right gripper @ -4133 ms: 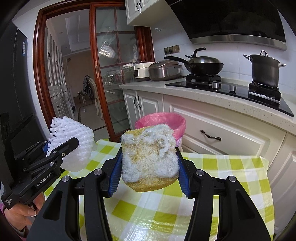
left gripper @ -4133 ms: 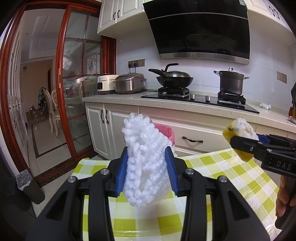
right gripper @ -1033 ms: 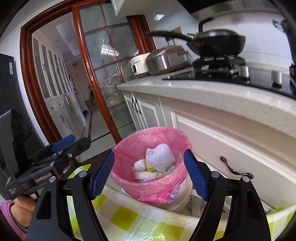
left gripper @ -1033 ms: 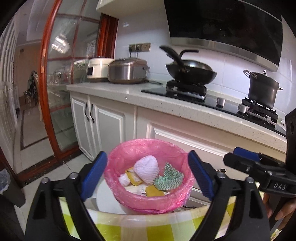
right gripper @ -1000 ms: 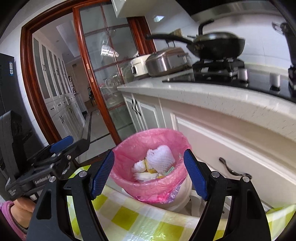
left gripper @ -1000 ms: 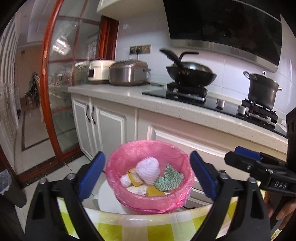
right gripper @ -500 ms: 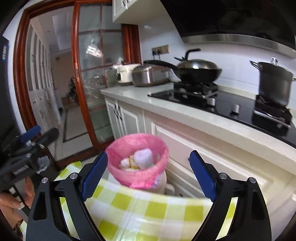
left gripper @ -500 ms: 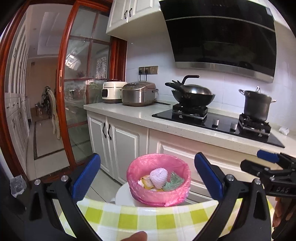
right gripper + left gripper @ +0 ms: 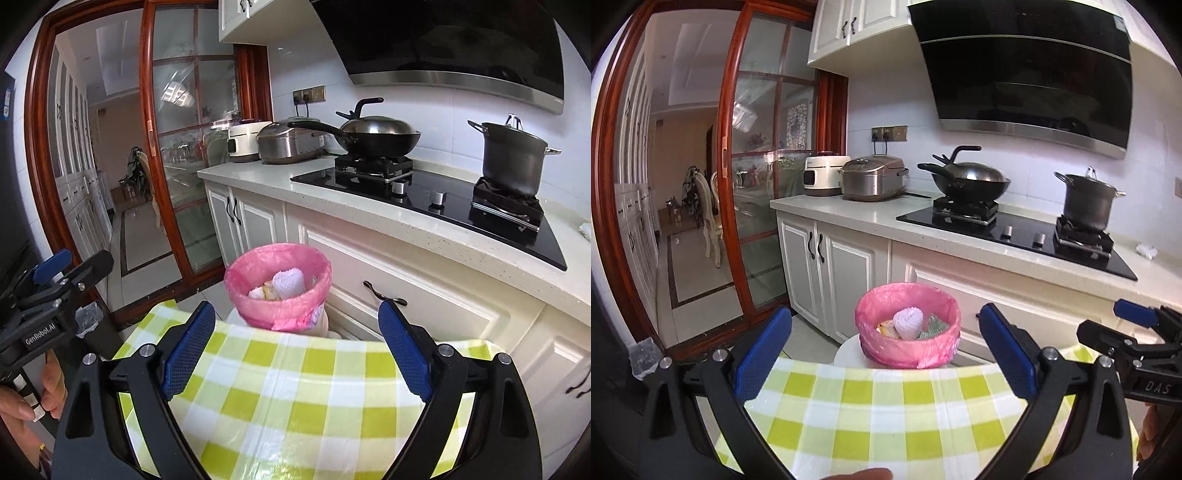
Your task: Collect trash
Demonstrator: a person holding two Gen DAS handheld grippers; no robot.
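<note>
Hovering over the green-and-white checked table [image 9: 886,417], the left tool [image 9: 882,350] and right tool [image 9: 295,347] are both gaping wide, gripping nothing. Straight ahead of each, past the table's far edge, the pink-lined round trash bin [image 9: 908,345] is sitting, holding a white foam net sleeve [image 9: 908,324] among other scraps.

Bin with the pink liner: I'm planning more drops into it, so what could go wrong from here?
The bin stands off the table's far edge, so trash released early could land on the cloth or floor. The white foam net already sits high among the trash, so further pieces may bounce off or spill. Both the left gripper and right gripper are open and empty; converging on the bin, they might collide.
</note>
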